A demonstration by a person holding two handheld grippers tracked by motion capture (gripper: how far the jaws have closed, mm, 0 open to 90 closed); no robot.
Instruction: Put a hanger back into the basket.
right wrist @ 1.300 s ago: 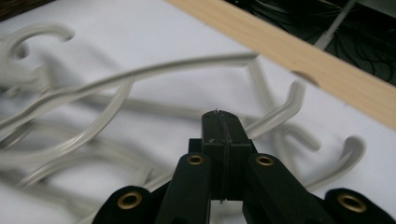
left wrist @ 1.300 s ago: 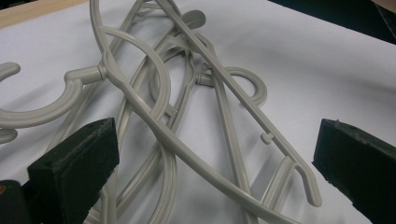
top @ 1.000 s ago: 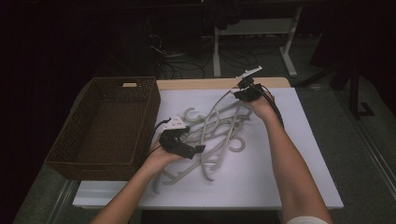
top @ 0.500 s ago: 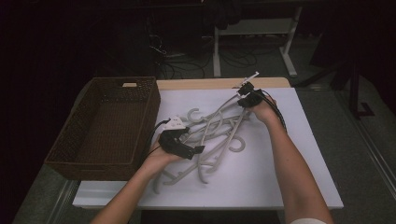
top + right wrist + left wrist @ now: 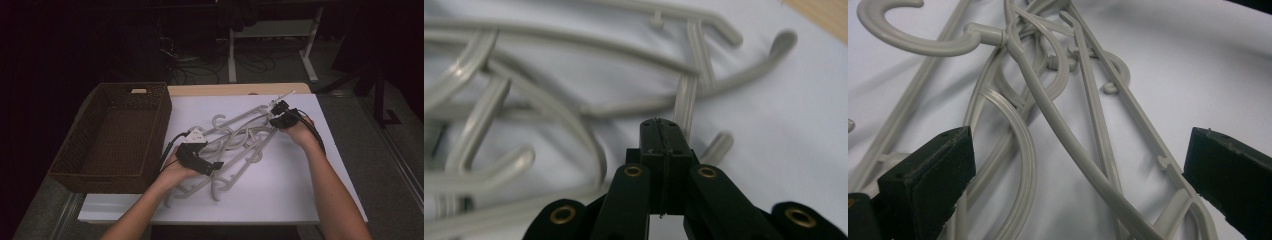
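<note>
Sitting beside hangers (image 5: 235,145) | wicker basket (image 5: 75,165) | inside: bare weave.

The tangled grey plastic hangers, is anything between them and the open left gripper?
Nothing visible. The left gripper hangs open right over the tangled grey plastic hangers on the white table, its jaws straddling several bars with bare space between.

Dim room; close-ups perhaps blurred.

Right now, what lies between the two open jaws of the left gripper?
In the left gripper view, grey hangers tangled on the white sheet lie between the open left gripper jaws, untouched.
</note>
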